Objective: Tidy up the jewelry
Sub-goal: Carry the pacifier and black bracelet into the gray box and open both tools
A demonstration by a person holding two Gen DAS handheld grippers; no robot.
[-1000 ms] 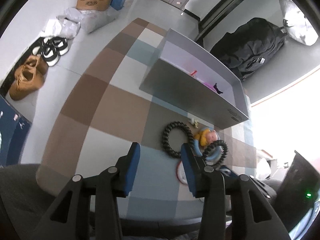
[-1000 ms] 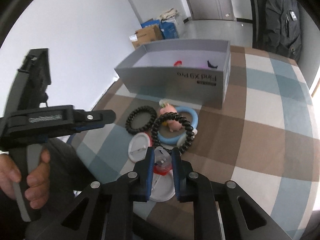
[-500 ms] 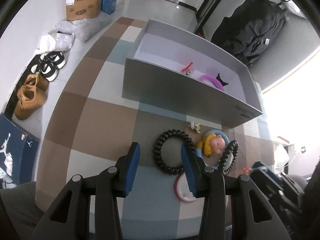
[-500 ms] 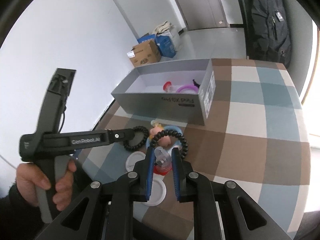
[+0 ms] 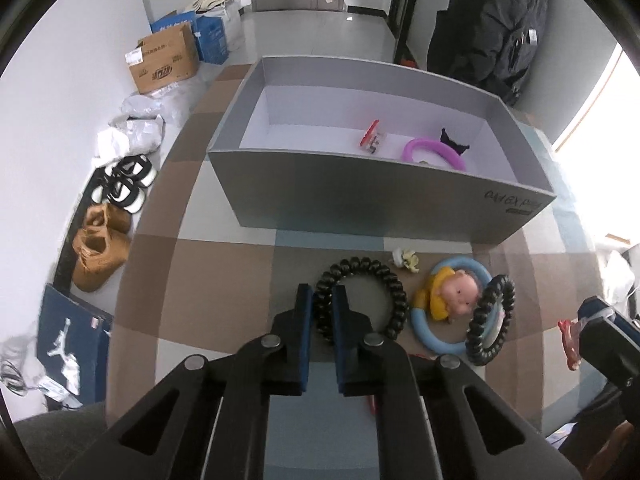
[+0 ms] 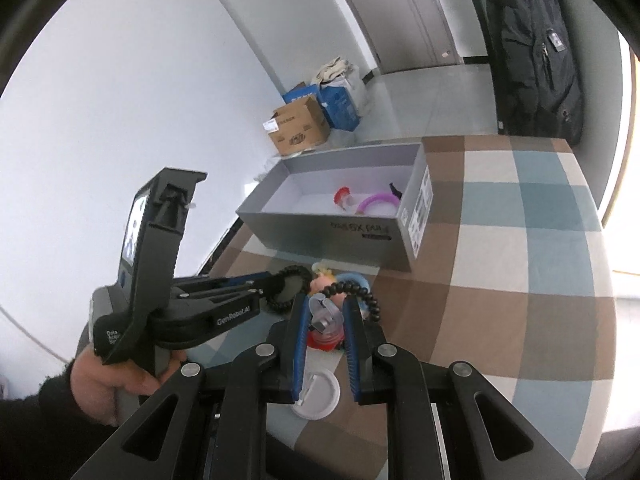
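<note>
My left gripper [image 5: 321, 300] is shut on the near-left side of a black spiral hair tie [image 5: 376, 270] that lies on the checked tablecloth. My right gripper [image 6: 326, 312] is shut on a small clear and red hair clip [image 6: 324, 322] and holds it above the table; it shows at the right edge of the left wrist view [image 5: 570, 340]. A blue ring with a doll [image 5: 452, 300] and a second black spiral tie [image 5: 492, 320] lie to the right. The grey box [image 5: 360, 196] holds a red clip [image 5: 370, 138] and a purple ring [image 5: 434, 152].
A small yellow-white flower clip [image 5: 408, 258] lies by the box front. A white round lid [image 6: 318, 394] sits near the table's front edge. Shoes [image 5: 100, 248], cardboard boxes [image 5: 166, 62] and a black bag [image 5: 492, 20] are on the floor beyond the table.
My left gripper moved forward and down and closed on the black spiral hair tie. My right gripper rose and drew back with the clip still held.
</note>
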